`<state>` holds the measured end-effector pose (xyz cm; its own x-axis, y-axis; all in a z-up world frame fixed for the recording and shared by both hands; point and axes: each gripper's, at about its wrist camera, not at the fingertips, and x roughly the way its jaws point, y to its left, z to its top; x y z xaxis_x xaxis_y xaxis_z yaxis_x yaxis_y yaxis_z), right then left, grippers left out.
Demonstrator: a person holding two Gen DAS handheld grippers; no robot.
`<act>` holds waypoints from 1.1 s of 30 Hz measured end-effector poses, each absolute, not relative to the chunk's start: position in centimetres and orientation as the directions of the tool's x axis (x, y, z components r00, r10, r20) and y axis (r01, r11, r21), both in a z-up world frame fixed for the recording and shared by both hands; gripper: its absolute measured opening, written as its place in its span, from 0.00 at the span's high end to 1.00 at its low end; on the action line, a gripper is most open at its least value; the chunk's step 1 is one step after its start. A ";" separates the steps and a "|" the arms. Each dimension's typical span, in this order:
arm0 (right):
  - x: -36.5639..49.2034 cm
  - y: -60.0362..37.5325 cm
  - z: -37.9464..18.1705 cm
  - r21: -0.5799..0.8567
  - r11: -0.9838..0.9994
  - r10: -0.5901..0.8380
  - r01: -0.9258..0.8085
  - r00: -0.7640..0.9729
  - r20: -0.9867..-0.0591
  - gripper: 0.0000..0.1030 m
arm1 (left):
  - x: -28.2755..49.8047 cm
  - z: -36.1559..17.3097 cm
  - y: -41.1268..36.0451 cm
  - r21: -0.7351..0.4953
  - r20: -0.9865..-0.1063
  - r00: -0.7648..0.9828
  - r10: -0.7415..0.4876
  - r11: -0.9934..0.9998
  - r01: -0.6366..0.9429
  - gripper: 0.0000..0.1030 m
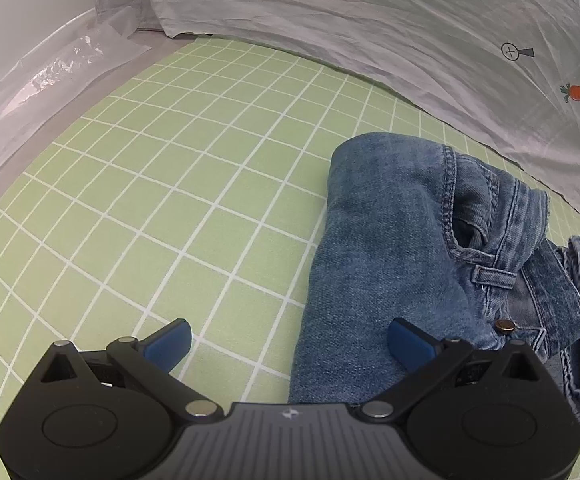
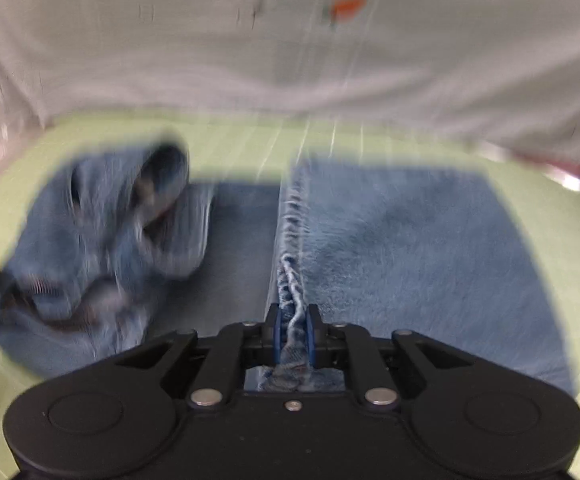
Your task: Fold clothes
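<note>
Right tool (image 2: pixel 293 330) pinches the jeans (image 2: pixel 409 248) seam; left tool (image 1: pixel 290 340) spread wide over mat (image 1: pixel 170 200).

Left gripper (image 1: pixel 288 342) – matte black body, two round moulded discs at the outer corners, grey ribbed centre plate with a small white logo. Black linkage arms pinned with silver round rivets. Fingers (image 1: pixel 170 344) tipped in blue pads, wedge-shaped. Right gripper (image 2: pixel 293 330) – same black shell and twin discs, silver rivets on the link arms, one small screw at centre. Blue pads on thin upright fingers (image 2: pixel 276 332), black brackets behind them.
</note>
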<state>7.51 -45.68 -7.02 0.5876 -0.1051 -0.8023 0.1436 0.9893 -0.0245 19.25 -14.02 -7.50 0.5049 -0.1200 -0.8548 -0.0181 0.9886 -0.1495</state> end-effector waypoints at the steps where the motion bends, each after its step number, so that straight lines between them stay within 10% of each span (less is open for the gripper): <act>1: 7.6 -45.6 -8.1 -0.034 0.984 -0.125 0.173 0.551 -0.825 0.85 | 19.3 -7.4 -14.0 -0.150 -0.855 0.504 -0.123 0.989 -0.014 0.00; 3: 7.4 -45.9 -7.8 0.000 0.978 -0.120 0.209 0.557 -0.822 0.81 | 19.2 -7.3 -13.9 -0.151 -0.853 0.506 -0.129 0.989 -0.003 0.00; 10: 7.2 -46.7 -5.1 0.017 0.960 -0.159 0.281 0.590 -0.792 0.08 | 19.9 -7.9 -13.7 -0.189 -0.852 0.497 -0.163 0.982 -0.003 0.00; 26: 5.6 -48.8 -3.6 -0.036 0.920 -0.266 0.391 0.554 -0.789 0.00 | 22.0 -9.0 -14.4 -0.290 -0.843 0.469 -0.263 0.957 0.015 0.02; 28: 5.4 -49.0 -3.7 -0.031 0.917 -0.266 0.398 0.551 -0.791 0.00 | 22.0 -8.8 -14.6 -0.313 -0.833 0.471 -0.290 0.949 0.030 0.10; 30: 5.1 -49.3 -3.7 -0.024 0.913 -0.268 0.408 0.551 -0.790 0.00 | 21.8 -8.6 -14.7 -0.375 -0.809 0.471 -0.352 0.926 0.048 0.50; 33: 4.6 -49.7 -3.5 -0.011 0.902 -0.278 0.432 0.560 -0.780 0.00 | 21.6 -8.1 -14.9 -0.383 -0.807 0.479 -0.346 0.923 0.022 0.73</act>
